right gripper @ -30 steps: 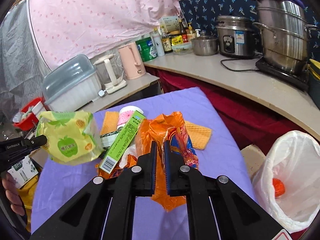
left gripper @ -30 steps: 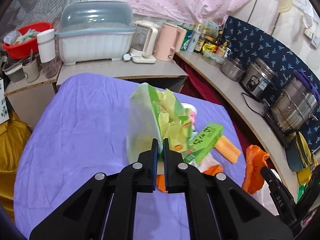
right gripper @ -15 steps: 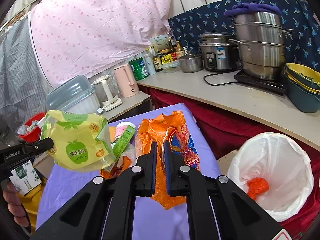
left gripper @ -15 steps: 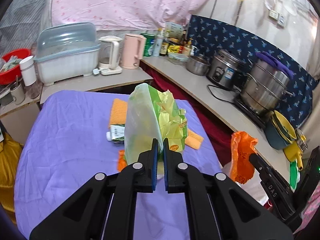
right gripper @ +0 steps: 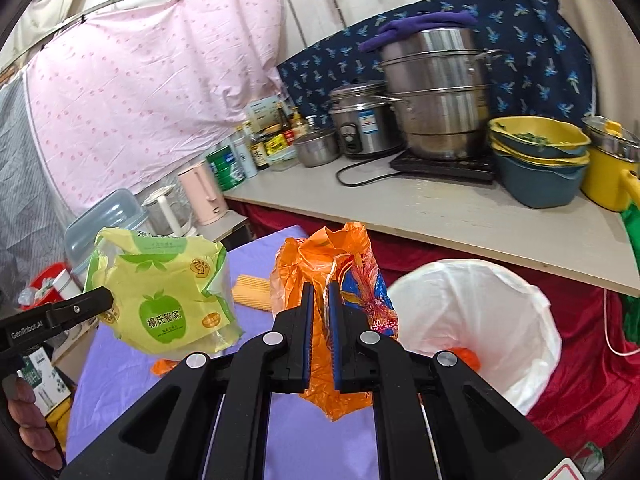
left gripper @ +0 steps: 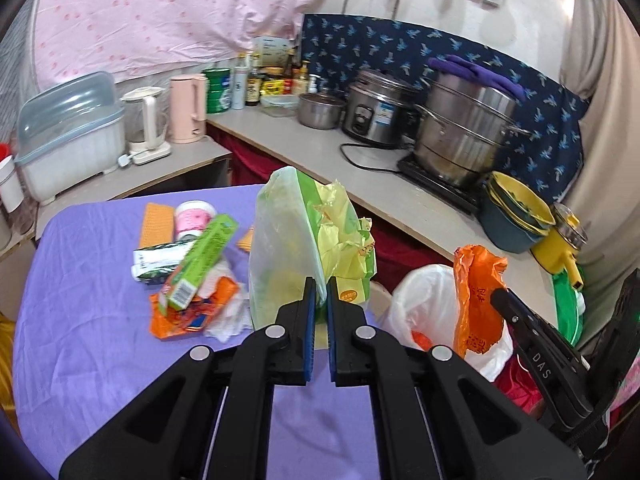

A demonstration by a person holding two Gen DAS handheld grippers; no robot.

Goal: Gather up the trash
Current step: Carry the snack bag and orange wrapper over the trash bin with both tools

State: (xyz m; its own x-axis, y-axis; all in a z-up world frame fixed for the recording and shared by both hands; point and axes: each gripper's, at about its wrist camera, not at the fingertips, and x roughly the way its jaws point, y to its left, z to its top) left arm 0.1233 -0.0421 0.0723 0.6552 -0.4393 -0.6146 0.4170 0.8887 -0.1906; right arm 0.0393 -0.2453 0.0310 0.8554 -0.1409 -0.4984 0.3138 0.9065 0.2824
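Left gripper (left gripper: 318, 292) pinches a yellow-green bag (left gripper: 296, 240), centre frame, above the purple table (left gripper: 80, 320). Right gripper (right gripper: 320, 300) pinches an orange wrapper (right gripper: 324, 264), centre frame, just left of the white-lined bin (right gripper: 480, 312).

Our left gripper (left gripper: 320, 286) points forward and somewhat down, its jaws clamped on a wrapper (left gripper: 296, 240). Our right gripper (right gripper: 320, 292) is angled likewise, jaws pinched on a bag (right gripper: 340, 264). Fingers (right gripper: 28, 424) of our left hand show at the frame's lower left edge.
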